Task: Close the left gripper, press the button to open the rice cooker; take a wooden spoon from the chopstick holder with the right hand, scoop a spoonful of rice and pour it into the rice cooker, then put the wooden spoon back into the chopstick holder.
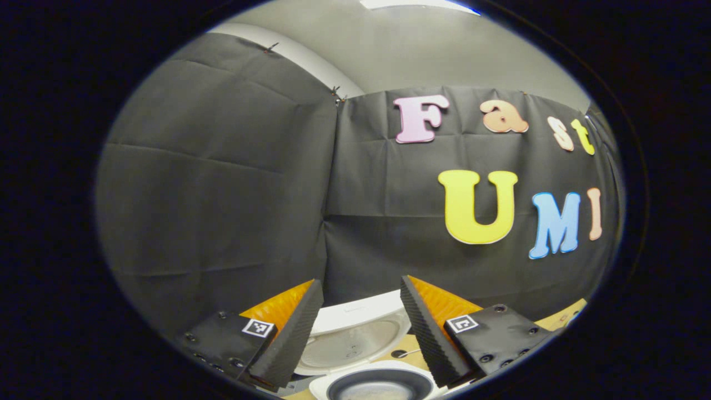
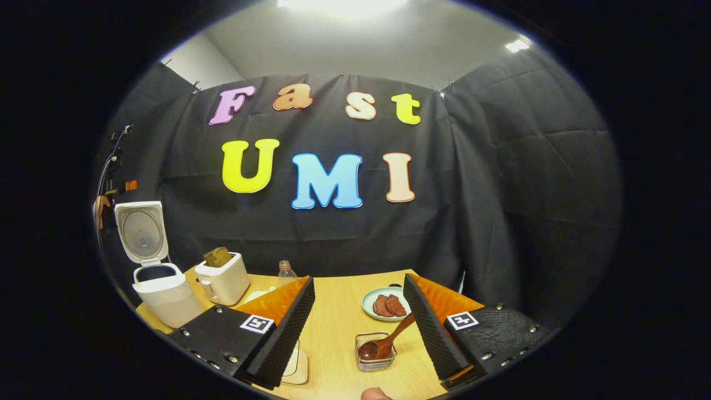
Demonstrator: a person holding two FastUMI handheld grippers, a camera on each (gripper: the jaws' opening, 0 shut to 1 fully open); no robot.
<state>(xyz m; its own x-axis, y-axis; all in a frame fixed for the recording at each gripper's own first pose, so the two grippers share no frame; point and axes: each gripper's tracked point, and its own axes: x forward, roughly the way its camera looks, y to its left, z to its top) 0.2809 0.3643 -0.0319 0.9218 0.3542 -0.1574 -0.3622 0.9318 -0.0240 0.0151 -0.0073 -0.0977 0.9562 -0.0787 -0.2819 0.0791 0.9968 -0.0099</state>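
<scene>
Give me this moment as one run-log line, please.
rice cooker: lid open | wooden spoon: in chopstick holder | left gripper: open | right gripper: open

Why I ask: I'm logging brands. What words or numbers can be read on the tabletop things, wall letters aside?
No text can be quoted.
White rice cooker: marks inside its raised lid too small.
White toaster: none legible.
Clear plastic bottle: too small to tell.
Black-and-white square tag on the right gripper: pattern, not words.

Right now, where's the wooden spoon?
In the right gripper view the wooden spoon stands bowl-down in the wire chopstick holder on the table, just in front of the plate, between the open right gripper's fingers.
</scene>
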